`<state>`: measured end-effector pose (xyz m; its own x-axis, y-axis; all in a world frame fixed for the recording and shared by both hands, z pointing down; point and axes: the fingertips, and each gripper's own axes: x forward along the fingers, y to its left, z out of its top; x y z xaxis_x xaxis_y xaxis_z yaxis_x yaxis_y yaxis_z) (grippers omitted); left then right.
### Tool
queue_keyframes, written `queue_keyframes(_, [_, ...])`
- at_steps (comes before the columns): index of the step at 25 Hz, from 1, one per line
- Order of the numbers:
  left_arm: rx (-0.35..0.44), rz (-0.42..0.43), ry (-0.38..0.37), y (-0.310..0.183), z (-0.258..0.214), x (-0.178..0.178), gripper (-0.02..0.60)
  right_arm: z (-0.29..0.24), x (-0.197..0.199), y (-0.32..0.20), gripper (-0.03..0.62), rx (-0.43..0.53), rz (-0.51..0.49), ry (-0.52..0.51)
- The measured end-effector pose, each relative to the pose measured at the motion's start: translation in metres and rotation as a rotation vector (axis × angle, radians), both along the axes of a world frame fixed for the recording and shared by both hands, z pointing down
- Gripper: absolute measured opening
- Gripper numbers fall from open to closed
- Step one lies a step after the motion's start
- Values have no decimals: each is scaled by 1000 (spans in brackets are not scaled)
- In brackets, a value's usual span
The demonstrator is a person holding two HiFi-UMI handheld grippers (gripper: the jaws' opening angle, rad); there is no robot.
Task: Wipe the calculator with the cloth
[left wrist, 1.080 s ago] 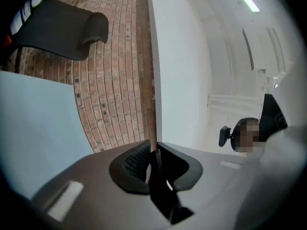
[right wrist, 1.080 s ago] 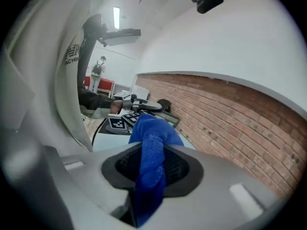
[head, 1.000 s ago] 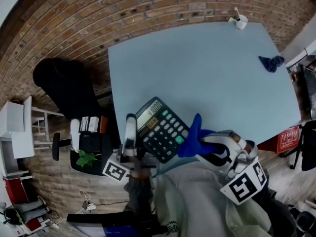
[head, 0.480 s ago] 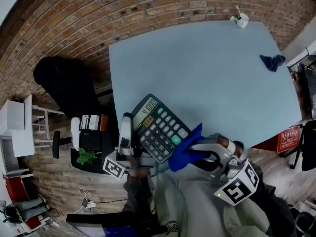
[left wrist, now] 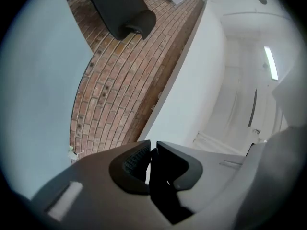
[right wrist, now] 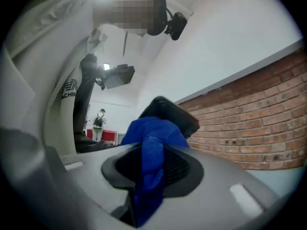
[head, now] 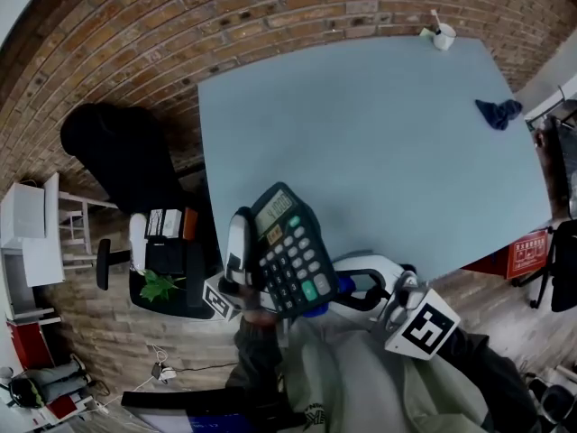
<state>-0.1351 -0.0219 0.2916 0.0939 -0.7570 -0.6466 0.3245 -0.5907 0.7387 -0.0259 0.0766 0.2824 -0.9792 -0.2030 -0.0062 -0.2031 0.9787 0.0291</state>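
Cloth (right wrist: 152,147) behind calc (head: 287,246), both gripped.

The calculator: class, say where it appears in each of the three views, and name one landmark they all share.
Head view: calculator lower centre, held above the table, keys facing the camera.
Left gripper view: bottom centre, only a dark edge clamped between the left gripper's jaws.
Right gripper view: centre, its dark back behind the blue cloth that the right gripper holds.
Shared landmark: the brick wall, in all three.
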Motion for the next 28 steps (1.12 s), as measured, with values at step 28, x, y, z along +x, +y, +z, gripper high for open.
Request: queue_keyframes(28, [165,401,39,22,-23,74,35,-16,25,-73,107,-453,-313,-358])
